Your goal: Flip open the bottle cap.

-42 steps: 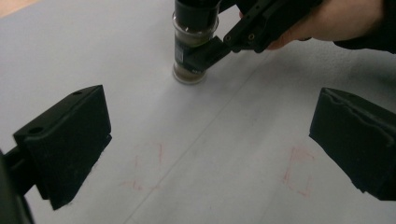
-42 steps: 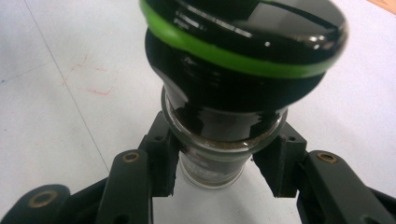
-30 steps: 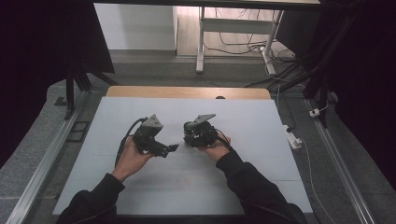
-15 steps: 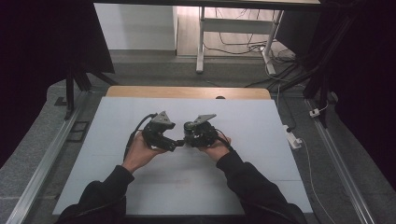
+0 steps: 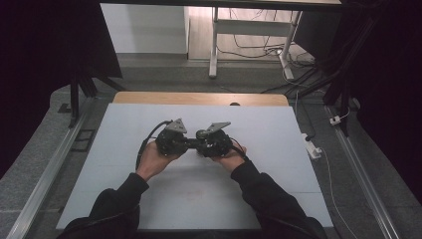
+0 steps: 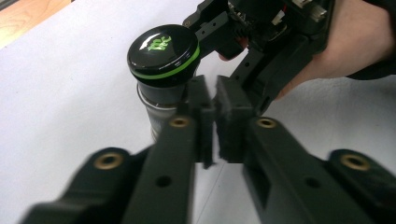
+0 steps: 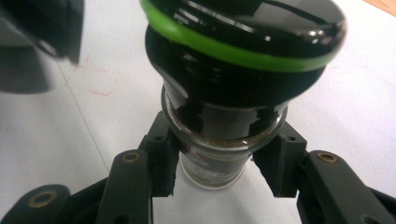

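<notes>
we are clamping the jar [image 7: 212, 154] in the right gripper [image 7: 219, 163]; the left gripper [image 6: 212, 119], nearly closed and empty, should be opening wide for the cap [image 6: 163, 51].

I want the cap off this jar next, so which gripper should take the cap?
Left. The right gripper clamps the glass body of the jar, while the left gripper is free, jaws nearly closed, right beside the cap.

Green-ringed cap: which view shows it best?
Left gripper view: the whole cap with its top logo, on the jar. The right gripper view crops it close from below. In the high view the grippers hide it.
</notes>
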`<state>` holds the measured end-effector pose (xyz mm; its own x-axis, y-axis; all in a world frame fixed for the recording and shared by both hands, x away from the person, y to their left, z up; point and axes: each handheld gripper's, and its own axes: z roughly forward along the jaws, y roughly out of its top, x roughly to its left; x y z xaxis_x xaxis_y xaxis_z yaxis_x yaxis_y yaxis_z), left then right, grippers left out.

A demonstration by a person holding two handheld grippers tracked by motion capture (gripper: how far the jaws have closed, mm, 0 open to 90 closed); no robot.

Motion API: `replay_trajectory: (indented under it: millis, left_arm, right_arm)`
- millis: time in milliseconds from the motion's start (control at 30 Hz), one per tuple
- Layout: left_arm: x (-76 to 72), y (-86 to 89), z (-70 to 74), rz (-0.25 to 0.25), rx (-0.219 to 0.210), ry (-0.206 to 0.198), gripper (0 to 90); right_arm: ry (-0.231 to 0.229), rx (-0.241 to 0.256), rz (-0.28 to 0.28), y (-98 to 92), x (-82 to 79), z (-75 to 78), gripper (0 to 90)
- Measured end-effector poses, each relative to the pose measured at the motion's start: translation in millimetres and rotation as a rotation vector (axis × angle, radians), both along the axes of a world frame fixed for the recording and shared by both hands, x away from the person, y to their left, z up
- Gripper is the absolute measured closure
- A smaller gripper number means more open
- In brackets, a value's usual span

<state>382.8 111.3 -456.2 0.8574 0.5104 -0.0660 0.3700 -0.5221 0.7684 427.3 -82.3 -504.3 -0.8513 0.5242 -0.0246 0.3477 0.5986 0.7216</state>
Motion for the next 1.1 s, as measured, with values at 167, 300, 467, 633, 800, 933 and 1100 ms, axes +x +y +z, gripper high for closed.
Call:
replay_trajectory:
  millis: [167,300,467,633,800,933,1100]
  left_arm:
    - [3.9,-6.6,-1.7,0.028,0.012,0.001,88.8]
    - [5.5,-8.7,-1.9,0.036,0.029,0.004,88.9]
    - [6.3,-10.0,-0.8,0.042,0.025,0.010,88.9]
    - [7.3,-10.0,1.8,0.049,0.018,0.007,88.9]
    - [9.2,-8.6,4.9,0.053,0.016,0.008,88.9]
    - [11.0,-6.9,6.8,0.052,0.015,0.010,89.0]
    - [12.5,-5.5,8.7,0.065,0.005,0.007,89.0]
  right_arm:
    - [-0.001,0.001,-0.001,0.1,-0.3,-0.1,53.1]
    - [-0.003,0.000,-0.001,0.3,-0.5,-0.2,53.0]
    - [-0.002,0.004,0.000,0.0,-0.2,-0.4,53.1]
    - [-0.001,0.005,-0.001,-0.1,-0.2,-0.4,53.1]
    - [-0.005,0.003,0.000,0.0,-0.5,-0.6,53.2]
    - [-0.005,0.004,-0.001,0.0,-0.4,-0.6,53.2]
    - [-0.006,0.003,0.000,0.0,-0.7,-0.7,53.2]
